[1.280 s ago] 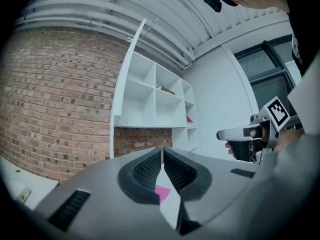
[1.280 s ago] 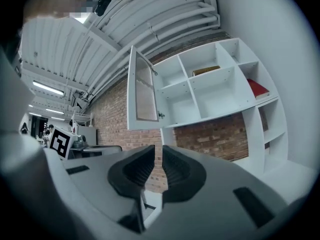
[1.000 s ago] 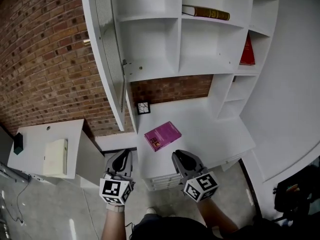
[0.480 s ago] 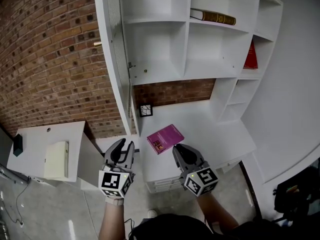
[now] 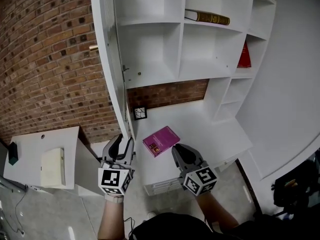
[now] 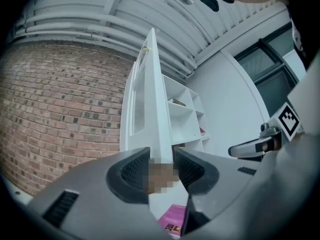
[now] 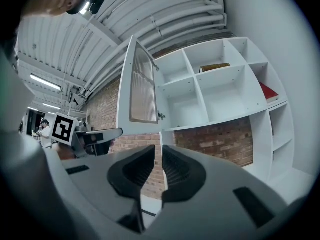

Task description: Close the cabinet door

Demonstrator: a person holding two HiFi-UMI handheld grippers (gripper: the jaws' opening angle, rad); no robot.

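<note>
The white cabinet door [image 5: 112,59] with its ribbed pane stands wide open at the left of the shelving, edge-on to me. My left gripper [image 5: 122,143] sits just below the door's bottom corner, jaws opening. In the left gripper view the door's edge [image 6: 152,99] rises in line with the gap between the left gripper's [image 6: 161,166] pads, and nothing is pressed between them. My right gripper [image 5: 180,151] hovers over the desk's front, jaws shut and empty. In the right gripper view the door [image 7: 142,91] shows above the right gripper [image 7: 158,164].
A purple book [image 5: 161,140] lies on the white desk [image 5: 210,129], and a small black-framed object [image 5: 140,113] stands at the back. A brown book [image 5: 207,17] and a red book [image 5: 244,54] sit on shelves. Brick wall [image 5: 45,59] and a low white table [image 5: 30,159] lie to the left.
The left gripper's jaws went from shut to spread apart. That gripper rose toward the door's bottom corner. The right gripper shifted only slightly.
</note>
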